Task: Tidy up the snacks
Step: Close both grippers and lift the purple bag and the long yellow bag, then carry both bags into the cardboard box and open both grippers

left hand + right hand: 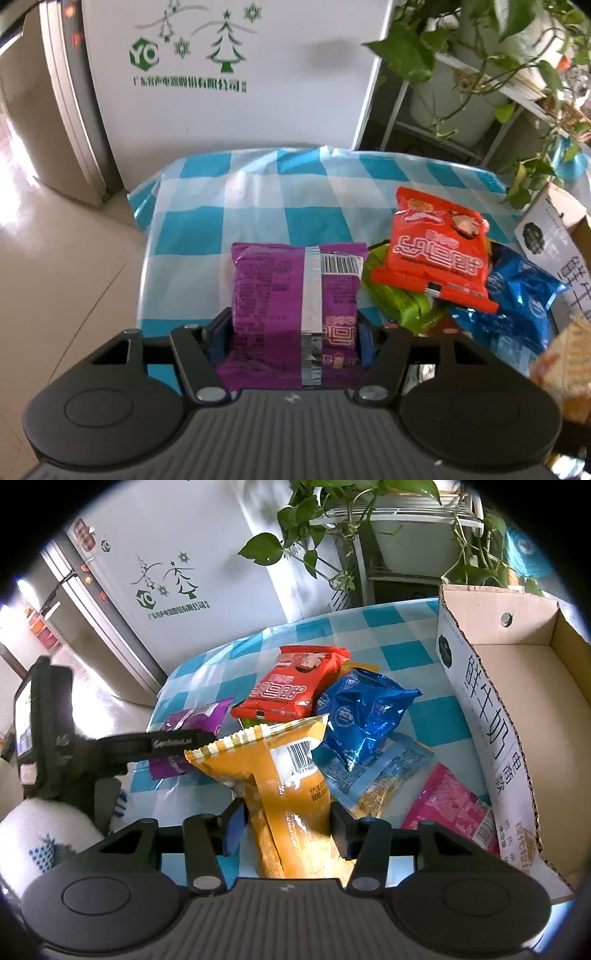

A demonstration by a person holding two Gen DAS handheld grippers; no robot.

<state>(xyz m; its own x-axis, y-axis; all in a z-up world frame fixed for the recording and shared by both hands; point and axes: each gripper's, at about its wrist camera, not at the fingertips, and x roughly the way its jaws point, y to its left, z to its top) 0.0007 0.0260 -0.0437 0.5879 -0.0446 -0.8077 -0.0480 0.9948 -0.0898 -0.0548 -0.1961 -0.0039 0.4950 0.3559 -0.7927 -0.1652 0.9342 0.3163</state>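
On the checked table (258, 206), both claws grip: left claw (291, 336) the purple packet (295, 295), right claw (288, 823) the yellow packet (291, 775); lift each clear before swinging to the cardboard box (491, 720).

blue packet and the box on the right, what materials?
Blue packet: looks like glossy metallised plastic film, going by its sharp crinkles and bright glints. Box: corrugated cardboard with a white printed outer face; fluting shows along its cut top edge, and the inside is plain brown.

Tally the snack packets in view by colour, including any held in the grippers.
Purple packet: 1
Red packet: 1
Green packet: 1
Dark blue packet: 1
Light blue packet: 1
Pink packet: 1
Yellow packet: 1
Total: 7
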